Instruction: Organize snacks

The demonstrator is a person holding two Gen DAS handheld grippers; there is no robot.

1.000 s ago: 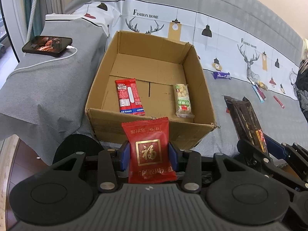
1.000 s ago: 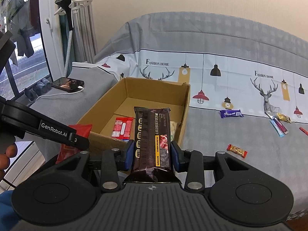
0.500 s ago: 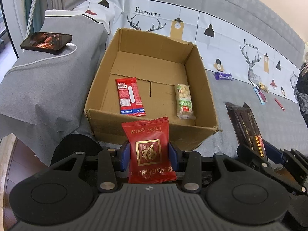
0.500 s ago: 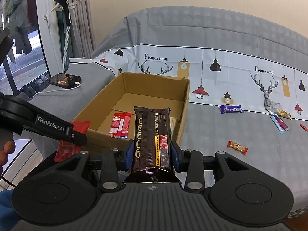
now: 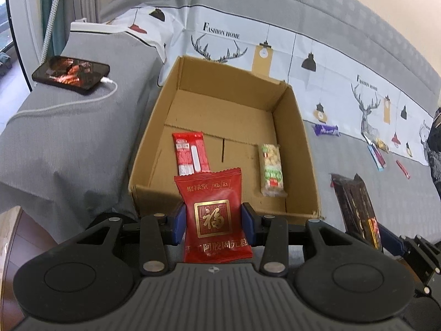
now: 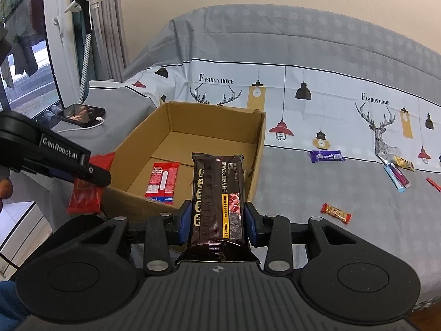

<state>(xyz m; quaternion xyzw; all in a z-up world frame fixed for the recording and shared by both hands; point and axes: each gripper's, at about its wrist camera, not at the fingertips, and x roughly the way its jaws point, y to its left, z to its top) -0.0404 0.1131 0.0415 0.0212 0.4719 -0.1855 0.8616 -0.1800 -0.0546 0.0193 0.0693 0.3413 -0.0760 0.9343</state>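
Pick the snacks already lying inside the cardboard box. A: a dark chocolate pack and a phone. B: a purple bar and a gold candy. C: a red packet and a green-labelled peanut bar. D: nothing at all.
C: on the floor of the cardboard box lie a red packet and a green-labelled peanut bar; the other snacks are held or lie outside it.

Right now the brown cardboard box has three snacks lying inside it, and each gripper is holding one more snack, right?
Not quite. The brown cardboard box holds two snacks, not three: a red sausage packet and a clear green-labelled peanut bar. The left wrist view shows this. The rest is right: the left gripper holds a red gold-printed pouch, the right gripper a dark brown biscuit pack.
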